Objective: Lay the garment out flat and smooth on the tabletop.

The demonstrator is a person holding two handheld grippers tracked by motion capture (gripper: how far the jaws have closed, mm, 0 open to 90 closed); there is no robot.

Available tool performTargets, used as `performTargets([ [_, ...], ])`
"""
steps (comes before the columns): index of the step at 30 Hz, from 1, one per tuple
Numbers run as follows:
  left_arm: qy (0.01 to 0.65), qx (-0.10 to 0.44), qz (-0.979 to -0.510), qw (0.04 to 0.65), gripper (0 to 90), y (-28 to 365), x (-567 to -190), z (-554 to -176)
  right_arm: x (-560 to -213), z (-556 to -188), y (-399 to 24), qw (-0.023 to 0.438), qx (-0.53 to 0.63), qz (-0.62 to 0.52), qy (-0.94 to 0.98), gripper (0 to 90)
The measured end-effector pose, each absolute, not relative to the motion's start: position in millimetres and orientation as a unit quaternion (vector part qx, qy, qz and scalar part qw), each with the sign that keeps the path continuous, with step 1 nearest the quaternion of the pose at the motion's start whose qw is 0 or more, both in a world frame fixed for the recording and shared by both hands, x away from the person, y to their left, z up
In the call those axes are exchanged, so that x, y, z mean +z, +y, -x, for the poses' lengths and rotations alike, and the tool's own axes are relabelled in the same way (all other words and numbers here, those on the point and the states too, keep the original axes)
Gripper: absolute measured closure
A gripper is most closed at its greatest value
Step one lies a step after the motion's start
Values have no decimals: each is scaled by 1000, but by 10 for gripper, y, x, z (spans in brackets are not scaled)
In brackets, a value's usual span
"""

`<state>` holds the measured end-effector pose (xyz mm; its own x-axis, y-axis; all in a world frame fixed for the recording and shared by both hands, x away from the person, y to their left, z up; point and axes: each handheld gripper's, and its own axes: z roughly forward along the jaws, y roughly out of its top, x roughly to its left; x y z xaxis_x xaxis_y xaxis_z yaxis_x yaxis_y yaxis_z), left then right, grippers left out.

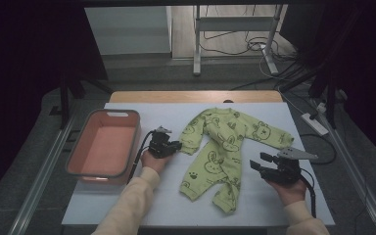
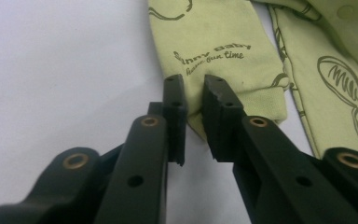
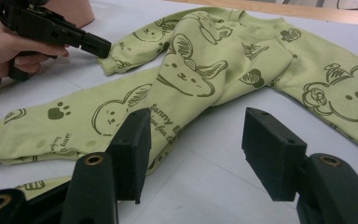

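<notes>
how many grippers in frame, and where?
2. Left gripper sits at the romper's sleeve cuff, beside the pink bin. Right gripper sits by the romper's leg, jaws open.

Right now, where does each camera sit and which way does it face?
High view: above the table's near edge, looking forward and down; forearms, both hands.
Left gripper view: on the left gripper, facing the green baby suit sleeve cuff; its jaws.
Right gripper view: on the right gripper, facing across the suit; the left hand beyond.
All share the suit.
</notes>
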<state>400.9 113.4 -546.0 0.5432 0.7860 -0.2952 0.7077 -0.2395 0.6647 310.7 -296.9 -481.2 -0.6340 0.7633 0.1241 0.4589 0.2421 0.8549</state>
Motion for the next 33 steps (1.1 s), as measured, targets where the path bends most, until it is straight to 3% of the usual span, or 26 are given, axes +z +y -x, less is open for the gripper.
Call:
performTargets([
  [11,466,55,-781,411,843,1166,-5355,-4002,-4803,-3102,-2972,165,471,-397,770,425],
  [33,448,90,-773,440,850,1323,-4673,-4079,-4792,-3092,-2955,168,472,-394,771,425],
])
